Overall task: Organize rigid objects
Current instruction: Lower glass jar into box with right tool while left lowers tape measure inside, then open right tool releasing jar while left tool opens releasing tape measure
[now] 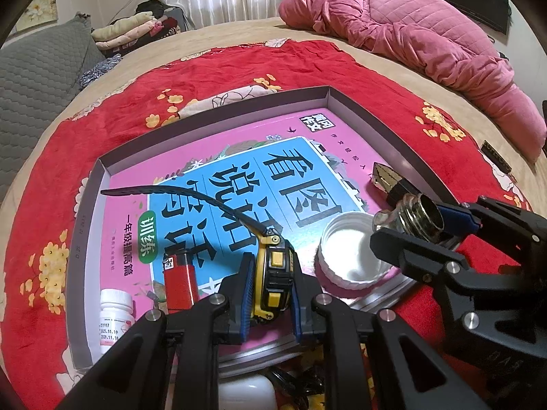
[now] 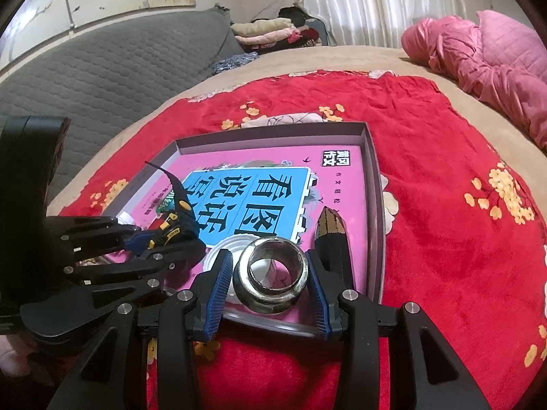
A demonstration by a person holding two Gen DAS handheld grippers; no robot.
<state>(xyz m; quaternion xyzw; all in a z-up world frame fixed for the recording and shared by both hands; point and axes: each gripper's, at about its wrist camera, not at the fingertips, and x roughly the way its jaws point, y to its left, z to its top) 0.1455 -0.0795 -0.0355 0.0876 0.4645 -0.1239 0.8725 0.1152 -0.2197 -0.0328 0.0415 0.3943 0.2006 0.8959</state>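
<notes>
Left of the left gripper (image 1: 270, 294) a white pill bottle (image 1: 114, 317) and a red lighter (image 1: 179, 283) lie in the tray (image 1: 218, 109), on a pink book (image 1: 239, 184). That gripper is clamped on a yellow-black tape measure (image 1: 273, 273), its strap (image 1: 177, 198) curving away to the left. To its right sits a white lid (image 1: 352, 253). Over the tray's near edge, the right gripper (image 2: 270, 283) squeezes an open glass jar (image 2: 271, 273) between its pads. A dark box (image 2: 333, 239) lies just right of it.
</notes>
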